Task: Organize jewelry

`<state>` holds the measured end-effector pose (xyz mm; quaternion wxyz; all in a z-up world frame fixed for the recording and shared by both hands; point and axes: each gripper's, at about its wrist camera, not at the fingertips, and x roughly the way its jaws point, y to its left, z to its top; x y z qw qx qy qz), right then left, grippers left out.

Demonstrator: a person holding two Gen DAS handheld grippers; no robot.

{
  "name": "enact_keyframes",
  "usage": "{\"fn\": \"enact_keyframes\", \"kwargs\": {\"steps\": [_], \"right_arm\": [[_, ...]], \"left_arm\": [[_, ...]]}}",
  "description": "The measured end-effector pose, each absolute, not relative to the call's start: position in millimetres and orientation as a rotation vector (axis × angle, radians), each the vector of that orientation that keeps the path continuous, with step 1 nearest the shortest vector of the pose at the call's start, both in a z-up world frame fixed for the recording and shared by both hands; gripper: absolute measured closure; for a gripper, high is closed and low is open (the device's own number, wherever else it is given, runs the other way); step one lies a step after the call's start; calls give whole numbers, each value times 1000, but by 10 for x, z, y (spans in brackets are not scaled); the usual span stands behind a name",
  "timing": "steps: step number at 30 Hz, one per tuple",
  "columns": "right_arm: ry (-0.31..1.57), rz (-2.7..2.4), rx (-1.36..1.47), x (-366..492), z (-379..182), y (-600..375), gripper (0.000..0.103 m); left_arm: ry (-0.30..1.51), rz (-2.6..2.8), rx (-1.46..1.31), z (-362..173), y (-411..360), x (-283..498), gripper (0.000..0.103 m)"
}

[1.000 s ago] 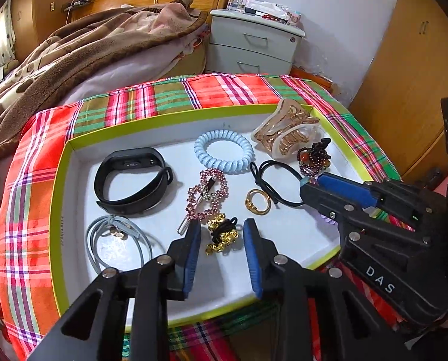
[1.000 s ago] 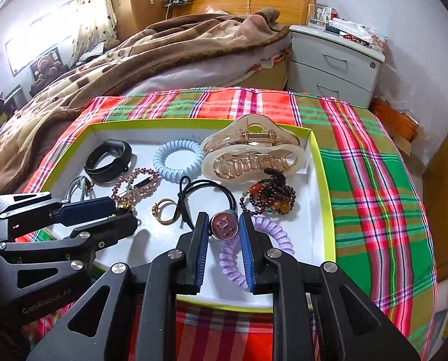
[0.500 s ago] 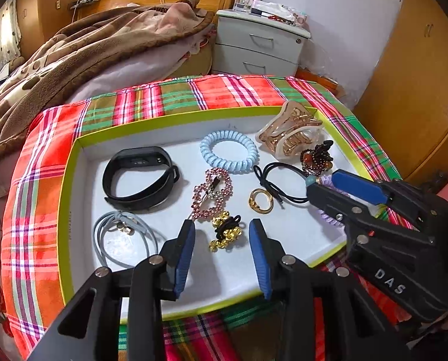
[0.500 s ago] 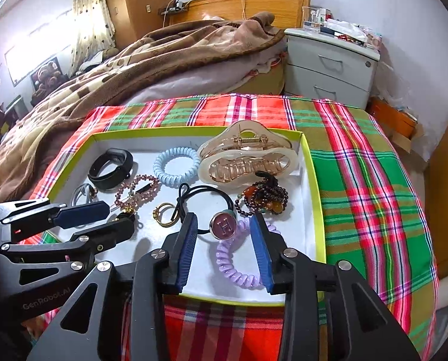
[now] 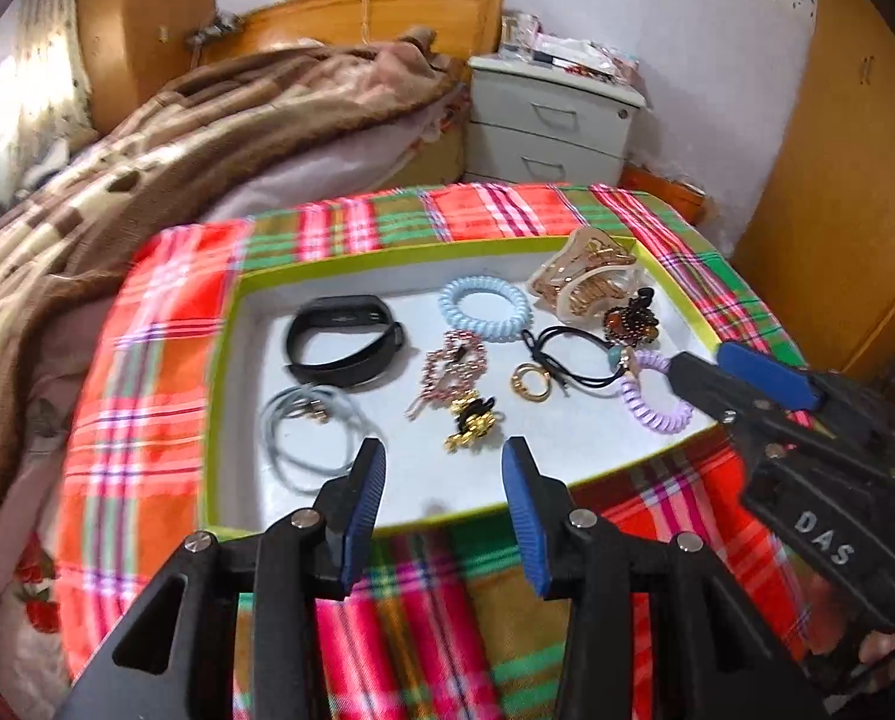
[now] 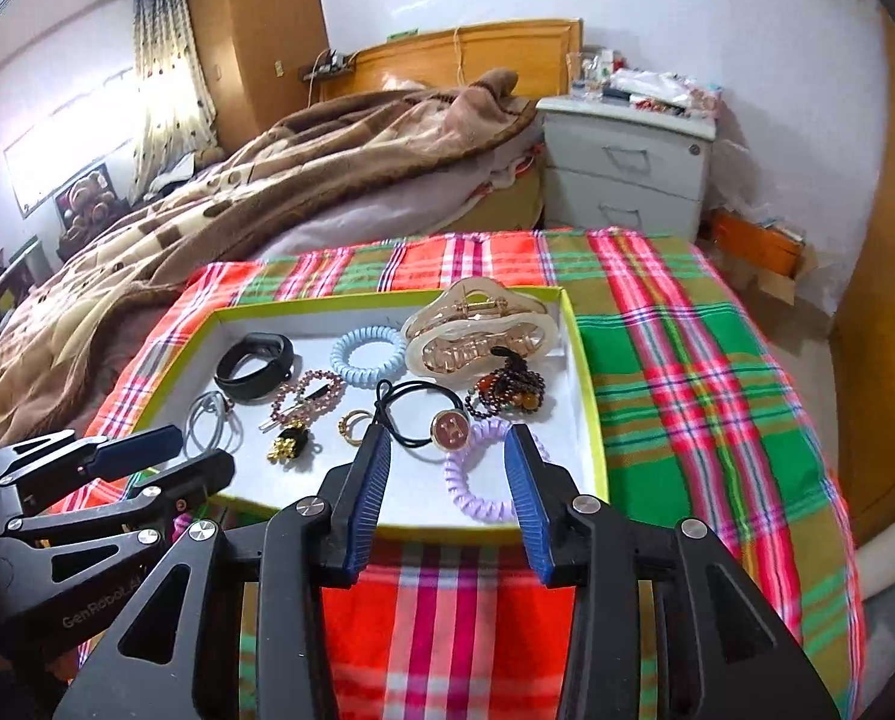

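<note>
A white tray with a green rim [image 5: 225, 360] [image 6: 585, 372] holds a black band [image 5: 345, 339], a blue coil tie [image 5: 447, 309], a claw clip [image 5: 579, 282], a pink beaded clip [image 5: 453, 366], a gold ring [image 5: 530, 383] and a gold-and-black charm tie [image 5: 471, 420]. My left gripper [image 5: 444, 456] hovers over the tray's near edge, its jaws opening with nothing between them. My right gripper [image 6: 449, 444] is also opening. The black tie's round charm [image 6: 450, 429] and a purple coil tie [image 6: 465, 486] lie on the tray beyond its fingers, untouched.
The tray sits on a red and green plaid cloth [image 6: 687, 372]. A bed with a brown blanket [image 6: 267, 180] lies behind on the left, and a grey nightstand [image 6: 621, 168] stands at the back. Wooden wardrobe doors [image 5: 837, 180] close off the right side.
Both grippers have pulled back and upward from the tray and their jaws have widened. The right gripper has let go of the round charm, which now lies on the tray.
</note>
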<state>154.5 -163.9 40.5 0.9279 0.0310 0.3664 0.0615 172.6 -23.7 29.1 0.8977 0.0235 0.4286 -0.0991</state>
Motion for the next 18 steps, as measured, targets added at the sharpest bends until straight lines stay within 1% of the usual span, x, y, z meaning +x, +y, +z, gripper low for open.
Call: {"fn": "enact_keyframes", "kwargs": {"steps": [8,18], "right_arm": [[678,108,42,1171,549,-1510,62],[636,107,45,937,619,-1425,62]], "left_arm": [[786,-103,64,421,-222,1336,61],[758,-88,49,482,-219,1069,61]]}}
